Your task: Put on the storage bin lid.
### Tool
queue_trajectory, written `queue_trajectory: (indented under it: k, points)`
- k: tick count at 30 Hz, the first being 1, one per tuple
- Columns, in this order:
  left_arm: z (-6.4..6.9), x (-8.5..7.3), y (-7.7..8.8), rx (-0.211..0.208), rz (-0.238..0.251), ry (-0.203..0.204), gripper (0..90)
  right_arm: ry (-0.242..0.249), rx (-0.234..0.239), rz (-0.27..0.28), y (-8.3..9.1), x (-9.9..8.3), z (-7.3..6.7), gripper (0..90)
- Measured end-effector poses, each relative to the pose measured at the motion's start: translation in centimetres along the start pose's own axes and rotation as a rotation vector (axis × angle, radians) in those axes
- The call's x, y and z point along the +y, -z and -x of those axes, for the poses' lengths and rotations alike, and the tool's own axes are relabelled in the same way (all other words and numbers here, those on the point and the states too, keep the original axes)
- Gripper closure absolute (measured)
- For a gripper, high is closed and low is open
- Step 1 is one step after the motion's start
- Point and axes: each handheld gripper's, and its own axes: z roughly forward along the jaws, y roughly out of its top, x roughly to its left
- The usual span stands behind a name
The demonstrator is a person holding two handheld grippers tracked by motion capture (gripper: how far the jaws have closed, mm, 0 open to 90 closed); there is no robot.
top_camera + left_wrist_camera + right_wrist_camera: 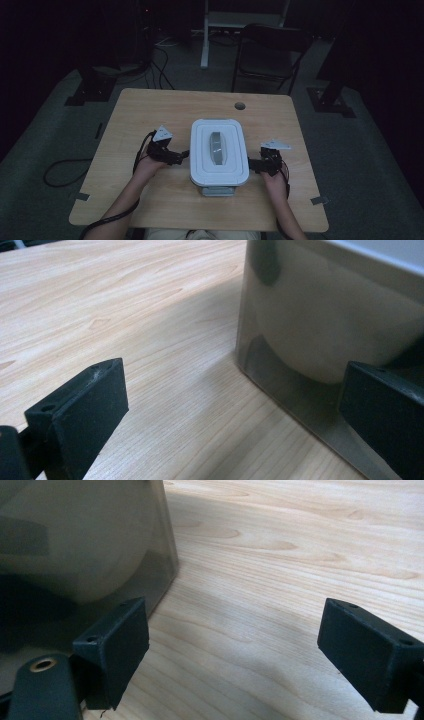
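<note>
Tongs [184, 155] [251, 165] flank the lidded container [218, 150] at mid-frame, both spread apart (nothing gripped), so we judge lifting undone.

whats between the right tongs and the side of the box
Nothing: in the right gripper view only bare table shows between the open right tongs, whose left jaw sits right beside the box wall. Contact can't be told.
</note>
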Motion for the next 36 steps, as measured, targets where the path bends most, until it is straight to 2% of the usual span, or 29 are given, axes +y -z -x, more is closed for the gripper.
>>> queue_trajectory:
  k: [7,18,24,25,32,35,36]
  points:
    - [-0.3,-0.4,0.7,0.009,-0.002,0.021,0.6,-0.005,-0.008,0.000,0.1,-0.2,0.2,12.7]
    - [-1.5,-1.8,2.4,0.043,-0.022,0.056,0.6,-0.013,-0.057,0.008,1.1,-0.4,1.2,12.7]
    - [-1.8,-2.3,3.1,0.058,-0.033,0.058,0.6,-0.018,-0.087,0.014,1.7,-0.7,1.8,12.7]
    - [-2.1,-2.7,3.6,0.073,-0.038,0.066,0.6,-0.025,-0.100,0.019,2.1,-0.9,2.2,12.7]
    - [-2.9,-3.6,4.5,0.119,-0.041,0.090,0.6,-0.065,-0.143,0.032,3.2,-1.5,3.1,12.6]
    - [-3.2,-3.8,4.8,0.132,-0.037,0.106,0.6,-0.076,-0.150,0.038,3.5,-1.7,3.4,12.7]
    - [-3.4,-4.1,5.1,0.147,-0.034,0.121,0.6,-0.083,-0.155,0.037,3.7,-1.7,3.5,12.7]
